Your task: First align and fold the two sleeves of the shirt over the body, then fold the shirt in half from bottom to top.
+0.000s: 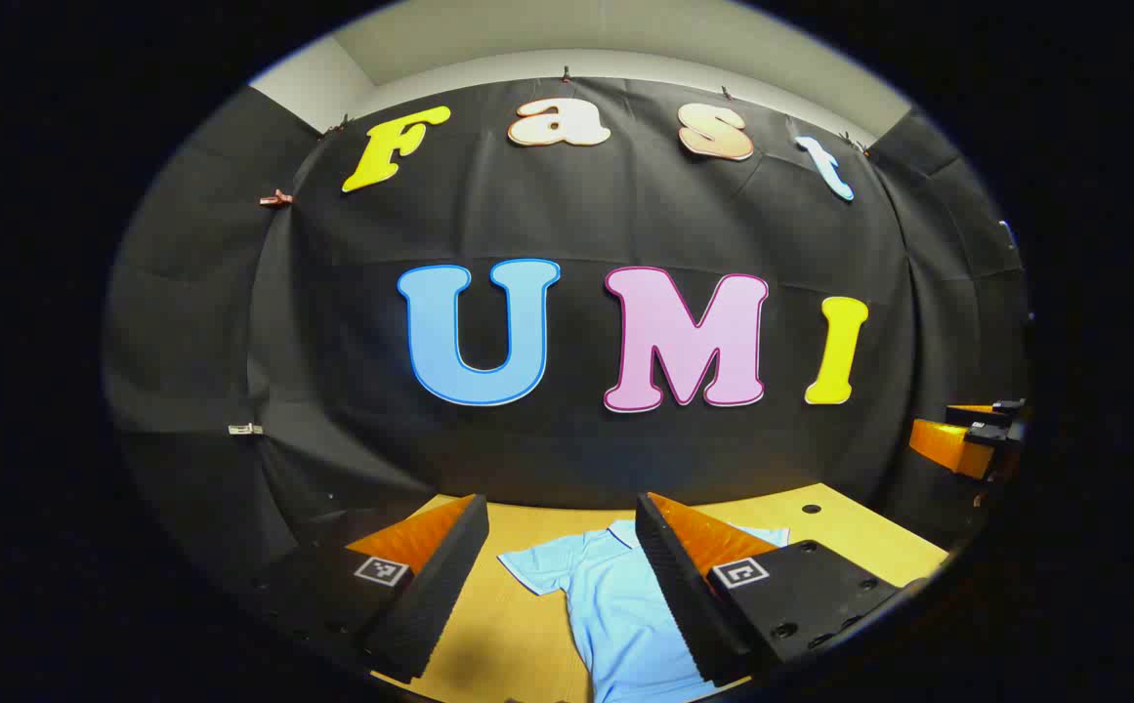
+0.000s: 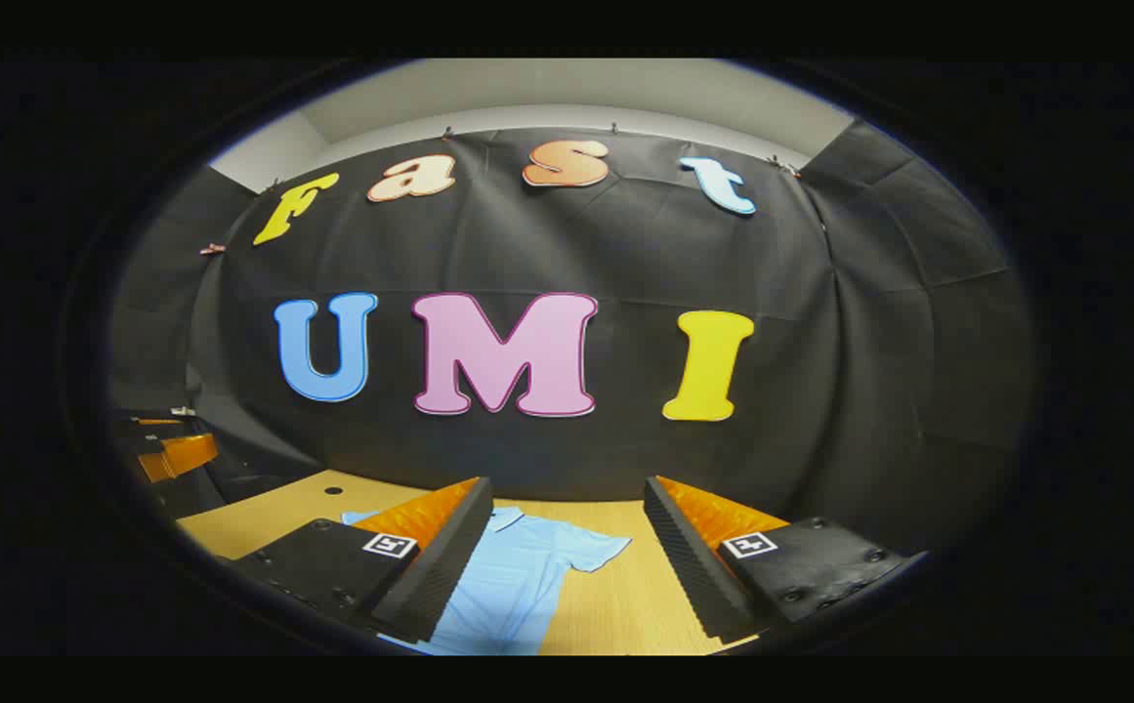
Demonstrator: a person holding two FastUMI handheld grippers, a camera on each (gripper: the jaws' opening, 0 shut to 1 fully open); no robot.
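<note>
In the left gripper view, my left gripper (image 1: 562, 547) hung above the light wooden table (image 1: 850, 532) with its jaws spread wide, holding nothing. The pale blue short-sleeved collared shirt (image 1: 615, 605) lay flat below, sleeves out. The right gripper (image 1: 967, 439) showed far right.

In the right gripper view, my right gripper (image 2: 567, 532) was likewise wide and empty above the shirt (image 2: 513, 586), with the left gripper (image 2: 171, 449) off left.

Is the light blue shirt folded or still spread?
Spread: the light blue shirt lies flat on the table, both short sleeves out sideways.
</note>
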